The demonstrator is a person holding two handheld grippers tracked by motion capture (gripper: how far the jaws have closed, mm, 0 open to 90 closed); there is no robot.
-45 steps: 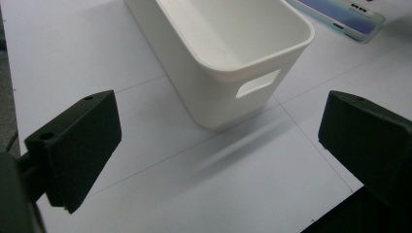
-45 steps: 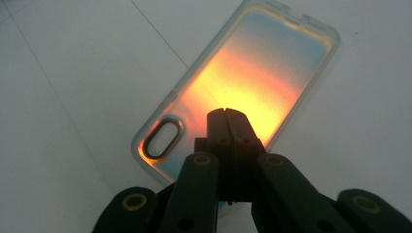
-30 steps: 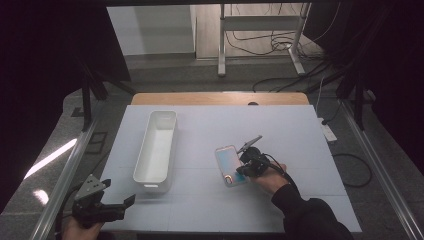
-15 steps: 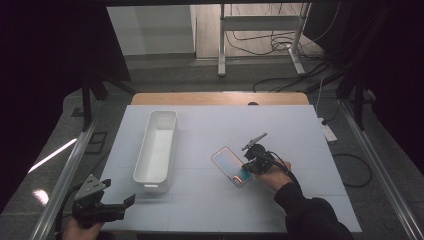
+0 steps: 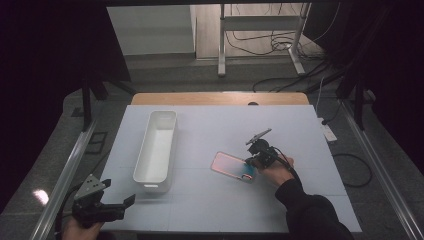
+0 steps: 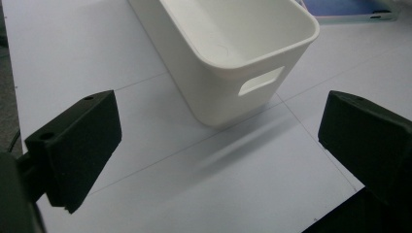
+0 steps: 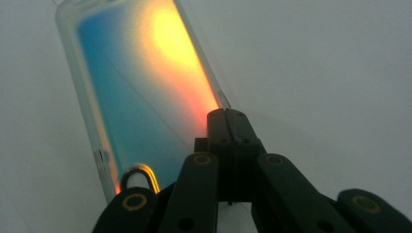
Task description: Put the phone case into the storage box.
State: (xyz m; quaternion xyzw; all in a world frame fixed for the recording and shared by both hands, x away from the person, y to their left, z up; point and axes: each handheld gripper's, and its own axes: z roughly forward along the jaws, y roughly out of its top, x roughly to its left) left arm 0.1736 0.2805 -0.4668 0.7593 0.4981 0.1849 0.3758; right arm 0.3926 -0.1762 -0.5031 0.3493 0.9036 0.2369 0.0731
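Careful: that phone case [image 5: 233,166] lies flat on the table [image 5: 210,210], right of the white bin [image 5: 156,150], and could skid away from your pinched tips if you press unevenly. Your right gripper [image 5: 251,161] is fully closed, its tips touching the case's edge and holding nothing. Your left gripper [image 5: 131,200] hangs wide open and empty near the bin's end.

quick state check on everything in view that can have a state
phone case: iridescent, lying flat on the table, one corner at the right gripper's tips
white bin: upright, empty, apart from the phone case
right gripper: shut, jaws pressed together at the phone case's edge
left gripper: open, nothing between the jaws, near the table's front left corner
table: white, flat
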